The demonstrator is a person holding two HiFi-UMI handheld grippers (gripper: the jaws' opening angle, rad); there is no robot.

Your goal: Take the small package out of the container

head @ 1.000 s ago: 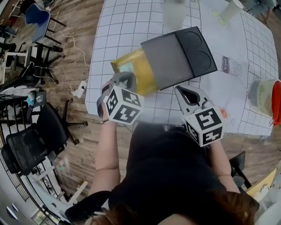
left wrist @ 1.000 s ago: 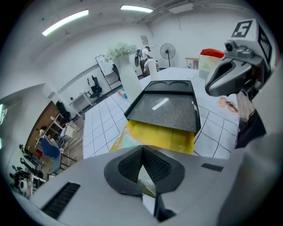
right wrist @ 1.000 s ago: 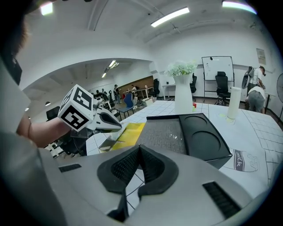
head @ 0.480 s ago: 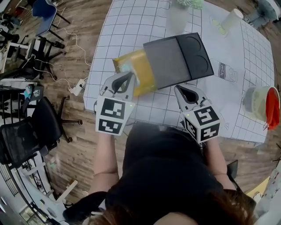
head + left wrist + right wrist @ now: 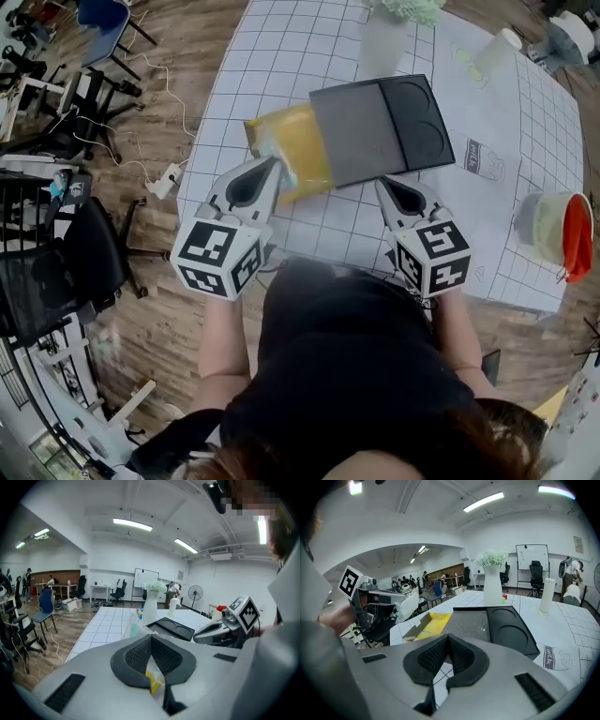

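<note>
Surface: white gridded tablecloth (image 5: 281, 56), wooden floor (image 5: 178, 103) around.
Container (image 5: 302, 155): yellow, boxy, half covered by flat black tray (image 5: 375, 122).
Left gripper (image 5: 151, 641): clamped on crinkly clear small package (image 5: 153, 680).
Right gripper (image 5: 449, 639): jaws pressed together, empty.

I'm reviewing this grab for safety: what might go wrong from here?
The left gripper pinches only a thin edge of the clear small package, so the film may slip or tear. The package hangs just over the open end of the yellow container and could catch its wall. The right gripper is shut, off the container, so nothing steadies it.
</note>
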